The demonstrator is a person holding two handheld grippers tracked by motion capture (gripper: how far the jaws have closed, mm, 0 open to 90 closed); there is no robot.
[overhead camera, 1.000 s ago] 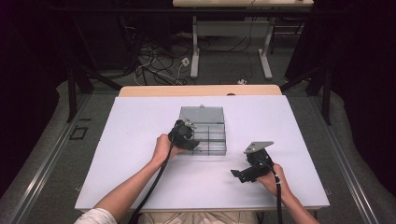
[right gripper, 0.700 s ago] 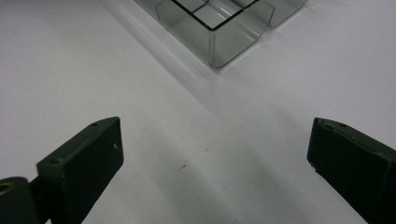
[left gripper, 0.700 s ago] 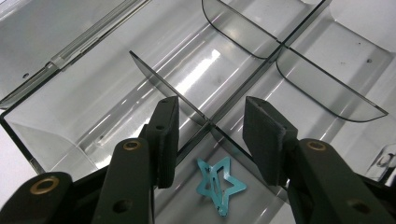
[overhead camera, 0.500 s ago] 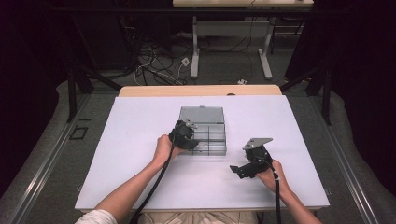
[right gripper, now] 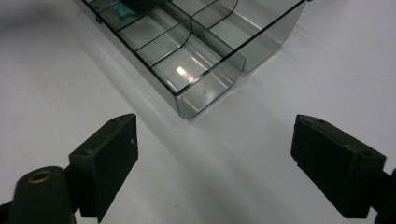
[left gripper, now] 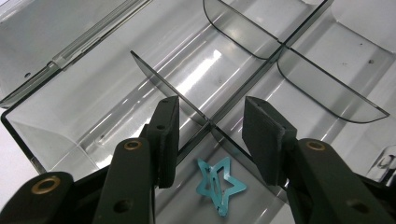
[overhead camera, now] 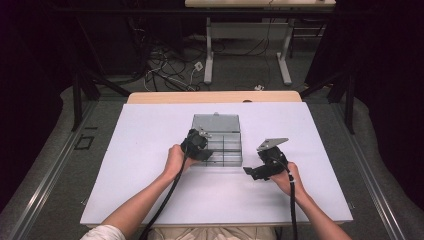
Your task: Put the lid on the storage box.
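Since a second ago our right gripper (overhead camera: 248,172) has slid toward the clear box (overhead camera: 218,140), jaws closing slightly yet spread, empty. Our left gripper (left gripper: 210,135) jaws stand apart above the teal star clip (left gripper: 219,185) in the box's compartment.

A clear smoky plastic organizer box (overhead camera: 218,142) is sitting open on the white table, its lid lying back flat behind it and thin dividers splitting it into compartments. A small teal star-shaped hair clip (left gripper: 218,184) is lying flat on the floor of one compartment, just below and between the left gripper's fingers (left gripper: 166,135), untouched by either pad. One divider wall is standing upright right between those fingers, just beyond the clip.
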